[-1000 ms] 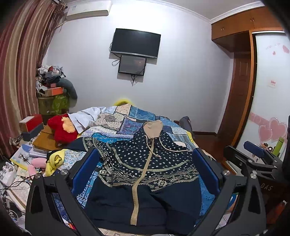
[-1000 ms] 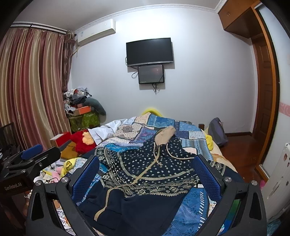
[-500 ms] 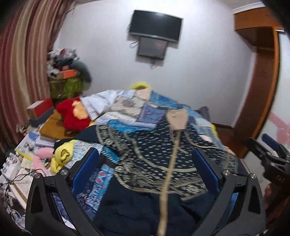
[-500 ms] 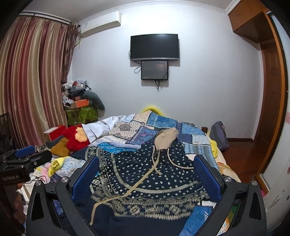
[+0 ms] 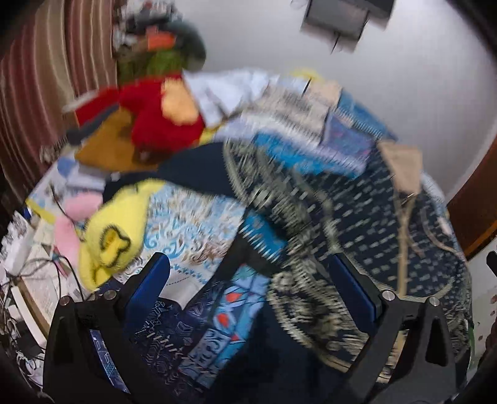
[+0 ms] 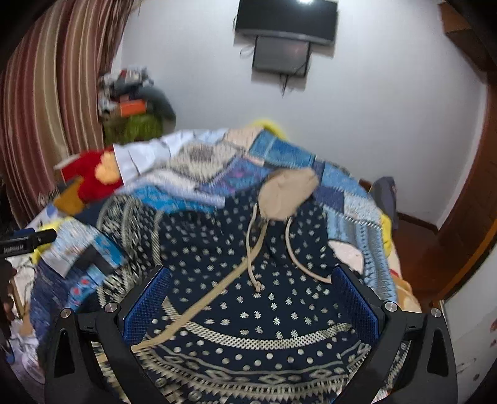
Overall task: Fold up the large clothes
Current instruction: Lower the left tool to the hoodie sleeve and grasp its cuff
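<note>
Curtains in red-and-tan stripes (image 6: 52,102) are hanging at far left, a red plush toy (image 5: 161,121) and yellow plush (image 5: 115,236) are lying beside the bed. Left gripper (image 5: 251,279) is hovering, jaws wide apart, gripping nothing. Navy hooded jacket with cream dots (image 6: 248,298) is lying spread on the blue patchwork quilt (image 6: 279,155); right gripper (image 6: 248,298) is hovering over it, jaws open and empty.

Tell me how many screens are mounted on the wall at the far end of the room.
2. A wide black television hangs high on the white wall, and a smaller monitor is mounted directly below it, touching its lower edge. Nothing suggests more, though the view crops the wall.
</note>
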`<state>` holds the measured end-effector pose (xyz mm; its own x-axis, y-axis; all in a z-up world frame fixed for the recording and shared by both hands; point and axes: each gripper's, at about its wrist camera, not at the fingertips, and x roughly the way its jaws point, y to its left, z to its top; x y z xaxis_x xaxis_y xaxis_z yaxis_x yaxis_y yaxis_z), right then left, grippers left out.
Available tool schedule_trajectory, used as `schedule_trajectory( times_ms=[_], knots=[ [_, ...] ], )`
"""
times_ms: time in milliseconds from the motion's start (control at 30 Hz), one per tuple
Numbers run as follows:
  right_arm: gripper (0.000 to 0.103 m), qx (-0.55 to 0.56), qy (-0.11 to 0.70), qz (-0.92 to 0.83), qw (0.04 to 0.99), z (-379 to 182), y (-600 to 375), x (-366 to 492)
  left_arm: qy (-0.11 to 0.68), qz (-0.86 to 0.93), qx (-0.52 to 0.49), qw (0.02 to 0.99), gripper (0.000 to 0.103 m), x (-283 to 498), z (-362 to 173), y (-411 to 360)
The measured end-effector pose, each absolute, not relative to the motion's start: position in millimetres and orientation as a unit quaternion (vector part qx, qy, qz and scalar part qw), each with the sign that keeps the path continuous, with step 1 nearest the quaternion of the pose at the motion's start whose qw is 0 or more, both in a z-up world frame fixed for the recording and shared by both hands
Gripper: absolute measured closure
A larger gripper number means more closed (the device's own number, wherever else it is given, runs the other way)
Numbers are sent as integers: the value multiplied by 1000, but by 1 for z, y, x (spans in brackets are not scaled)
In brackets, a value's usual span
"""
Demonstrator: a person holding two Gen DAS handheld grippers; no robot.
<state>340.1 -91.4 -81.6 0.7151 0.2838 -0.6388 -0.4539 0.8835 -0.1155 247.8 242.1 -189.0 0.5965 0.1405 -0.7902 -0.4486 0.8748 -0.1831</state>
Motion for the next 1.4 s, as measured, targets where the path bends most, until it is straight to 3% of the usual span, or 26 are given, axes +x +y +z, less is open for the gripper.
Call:
schedule_trajectory(
  times_ms=[233,400,633,733,800,867,933,967,1233,1400],
  knots=[
    [0,-151,383,218,885,-139,-68,402,452,144,-258,842,0,291,-232,290],
    [0,-138,425,243,861,-166,-47,442,434,123,-360,817,13,324,-247,323],
    [0,-97,487,274,824,-190,-23,478,411,168,-384,810,18,361,-252,347],
    [0,-89,496,290,814,-194,-18,479,417,197,-356,813,30,375,-251,351],
    [0,-100,494,294,812,-195,-14,477,423,220,-320,819,53,384,-248,352],
    [0,-108,495,294,811,-196,-12,475,436,244,-275,821,65,395,-245,351],
    [0,-109,495,294,811,-195,-14,473,435,253,-248,828,82,401,-238,346],
    [0,-110,494,293,811,-195,-15,472,434,255,-231,833,96,406,-233,343],
    [0,-77,481,275,829,-168,-51,463,378,180,-83,904,97,432,-163,248],
    [0,-39,470,260,842,-142,-84,454,418,92,-56,902,94,454,-175,178]
  ],
)
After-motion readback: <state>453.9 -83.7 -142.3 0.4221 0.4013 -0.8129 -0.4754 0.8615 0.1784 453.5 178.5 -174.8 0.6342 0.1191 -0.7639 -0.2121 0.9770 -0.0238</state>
